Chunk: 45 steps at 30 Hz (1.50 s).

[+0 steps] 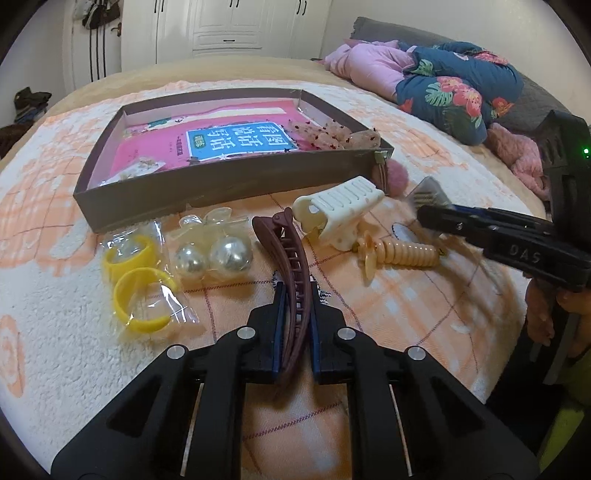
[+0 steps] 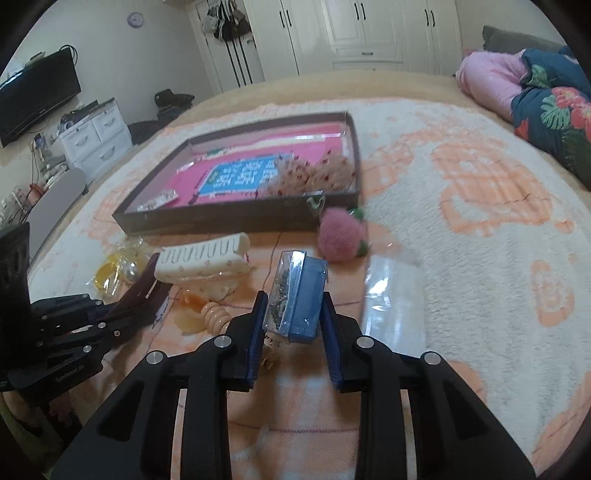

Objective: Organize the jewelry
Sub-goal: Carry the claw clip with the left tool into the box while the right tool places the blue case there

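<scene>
My left gripper (image 1: 296, 295) is shut on a long brown hair clip (image 1: 291, 266) that lies on the blanket. My right gripper (image 2: 293, 306) is shut on a small clear box with a blue base (image 2: 295, 295), held tilted just above the blanket. A brown shallow box (image 1: 207, 184) with a pink book (image 1: 229, 144) and glittery hair pieces (image 1: 332, 134) inside sits beyond. A white claw clip (image 1: 338, 210), a beige spiral tie (image 1: 402, 253), pearl balls in plastic (image 1: 212, 254), yellow rings in a bag (image 1: 140, 280) and a pink pompom (image 2: 341, 236) lie before it.
A clear plastic bag (image 2: 393, 295) lies on the blanket right of my right gripper. Pink and floral bedding (image 1: 443, 85) is piled at the far right. White wardrobes (image 2: 351, 33) and a TV (image 2: 33, 96) stand beyond the bed.
</scene>
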### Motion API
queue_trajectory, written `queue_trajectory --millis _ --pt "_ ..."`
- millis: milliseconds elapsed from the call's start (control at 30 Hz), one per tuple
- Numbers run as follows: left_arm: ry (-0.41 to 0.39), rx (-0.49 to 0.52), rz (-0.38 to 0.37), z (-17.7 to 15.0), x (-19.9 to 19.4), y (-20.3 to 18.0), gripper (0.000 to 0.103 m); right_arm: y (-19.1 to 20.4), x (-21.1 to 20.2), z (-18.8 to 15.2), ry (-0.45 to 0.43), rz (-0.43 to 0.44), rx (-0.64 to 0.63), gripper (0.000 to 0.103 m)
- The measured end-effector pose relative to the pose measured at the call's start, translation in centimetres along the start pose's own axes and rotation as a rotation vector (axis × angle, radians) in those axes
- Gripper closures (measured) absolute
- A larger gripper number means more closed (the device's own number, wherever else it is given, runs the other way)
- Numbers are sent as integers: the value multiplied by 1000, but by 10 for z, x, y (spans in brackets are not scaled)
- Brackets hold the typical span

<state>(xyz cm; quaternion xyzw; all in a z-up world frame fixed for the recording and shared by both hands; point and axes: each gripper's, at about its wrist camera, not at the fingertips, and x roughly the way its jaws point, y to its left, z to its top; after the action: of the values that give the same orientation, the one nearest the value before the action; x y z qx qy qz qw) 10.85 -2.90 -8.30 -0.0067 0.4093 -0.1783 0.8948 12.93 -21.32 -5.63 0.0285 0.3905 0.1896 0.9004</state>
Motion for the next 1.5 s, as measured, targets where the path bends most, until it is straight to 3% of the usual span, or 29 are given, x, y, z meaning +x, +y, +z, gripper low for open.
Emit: queue_trajectory --millis 400,633,1500 --pt "-141 -30 -81 7 -49 -3 98 19 -32 3 -83 9 -85 76" --pt "-220 -86 -46 13 -73 17 98 43 -43 9 -121 40 -145 76" --pt "-350 -200 45 39 -103 81 98 90 -29 54 -186 94 -230 76"
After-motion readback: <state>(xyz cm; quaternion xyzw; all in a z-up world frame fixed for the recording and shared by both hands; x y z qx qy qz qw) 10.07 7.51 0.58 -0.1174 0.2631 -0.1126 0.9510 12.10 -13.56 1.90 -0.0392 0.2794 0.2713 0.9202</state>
